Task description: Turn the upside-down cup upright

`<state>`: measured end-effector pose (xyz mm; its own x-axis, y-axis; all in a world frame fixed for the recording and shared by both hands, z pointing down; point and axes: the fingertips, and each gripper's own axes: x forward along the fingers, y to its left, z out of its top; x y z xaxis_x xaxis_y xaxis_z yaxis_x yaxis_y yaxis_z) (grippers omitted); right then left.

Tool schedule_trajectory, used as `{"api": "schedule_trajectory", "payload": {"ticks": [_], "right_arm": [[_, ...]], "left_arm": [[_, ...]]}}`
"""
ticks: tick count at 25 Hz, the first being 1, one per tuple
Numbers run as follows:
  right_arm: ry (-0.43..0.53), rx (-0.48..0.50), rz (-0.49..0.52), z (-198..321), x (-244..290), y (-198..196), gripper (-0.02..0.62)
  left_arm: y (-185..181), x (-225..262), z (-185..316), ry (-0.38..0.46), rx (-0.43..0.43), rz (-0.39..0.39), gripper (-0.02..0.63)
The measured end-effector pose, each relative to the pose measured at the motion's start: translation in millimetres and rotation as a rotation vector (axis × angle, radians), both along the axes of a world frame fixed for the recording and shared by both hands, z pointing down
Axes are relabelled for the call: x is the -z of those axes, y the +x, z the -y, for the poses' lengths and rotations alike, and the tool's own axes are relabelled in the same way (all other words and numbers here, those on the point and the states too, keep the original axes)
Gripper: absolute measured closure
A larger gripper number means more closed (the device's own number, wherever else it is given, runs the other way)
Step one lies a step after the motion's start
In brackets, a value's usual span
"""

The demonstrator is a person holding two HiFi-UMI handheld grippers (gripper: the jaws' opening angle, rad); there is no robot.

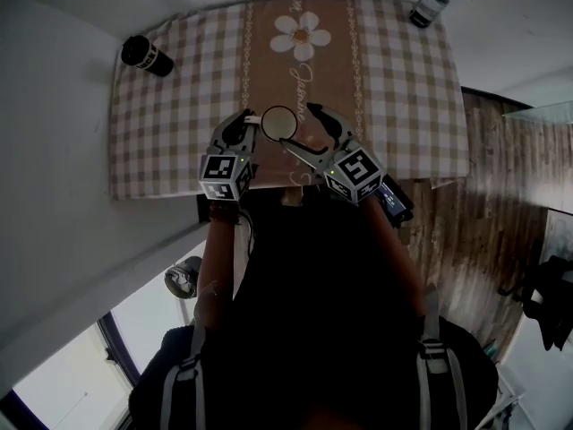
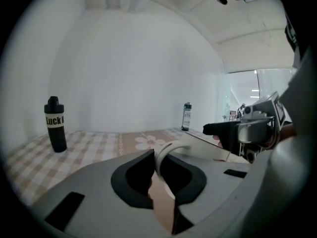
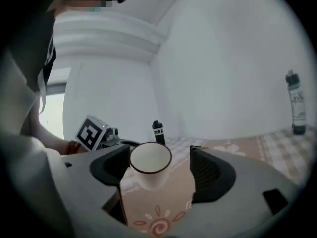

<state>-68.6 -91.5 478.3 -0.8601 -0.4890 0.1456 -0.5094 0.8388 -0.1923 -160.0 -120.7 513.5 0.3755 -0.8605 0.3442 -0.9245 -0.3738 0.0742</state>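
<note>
1. The flower print (image 1: 302,34) on the brown middle strip of the checked cloth (image 1: 179,115) serves as the landmark.
2. The cup (image 1: 279,122), white with a dark rim, sits on the person's side of the flower, over the same brown strip, mouth facing up. Whether its base touches the cloth cannot be told.
3. The left gripper (image 1: 253,122) lies on the person's side of the flower and a little to its left. Its jaws are pressed onto the cup wall at the rim; in the left gripper view the white rim (image 2: 168,150) curves up between the two black pads of this gripper (image 2: 157,157).
4. The right gripper (image 1: 302,125) lies on the person's side of the flower, just right of the cup. Its jaws are spread wide. In the right gripper view the cup (image 3: 150,162) stands between the jaws of this gripper (image 3: 161,165), close to the left pad and clear of the right one.
5. A black bottle (image 1: 146,55) stands well left of the flower, at the cloth's edge.
6. A clear bottle with a dark cap (image 1: 434,0) stands well right of the flower, at the far corner.
</note>
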Motion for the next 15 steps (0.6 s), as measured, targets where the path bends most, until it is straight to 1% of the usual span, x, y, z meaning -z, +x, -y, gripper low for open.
{"api": "schedule_trajectory", "payload": {"ticks": [1, 3, 10, 12, 15], "right_arm": [[-0.015, -0.003, 0.028, 2.4, 0.5, 2.6, 0.209], [-0.007, 0.004, 0.04, 2.5, -0.4, 4.2, 0.209], [0.056, 0.097, -0.014, -15.8, -2.2, -11.8, 0.207], [0.068, 0.103, -0.02, -17.7, -2.6, -15.0, 0.207], [0.078, 0.108, -0.035, -16.3, -1.7, -16.6, 0.207]], "left_arm": [[-1.5, 0.6, 0.3, 0.002, 0.003, -0.03, 0.572], [-0.1, 4.6, 0.1, -0.005, 0.004, -0.092, 0.572], [7.5, 12.4, 0.2, -0.008, -0.005, -0.246, 0.572], [13.0, 17.6, -0.3, 0.001, -0.022, -0.295, 0.572], [26.4, 29.0, -3.1, 0.024, -0.075, -0.368, 0.572]]}}
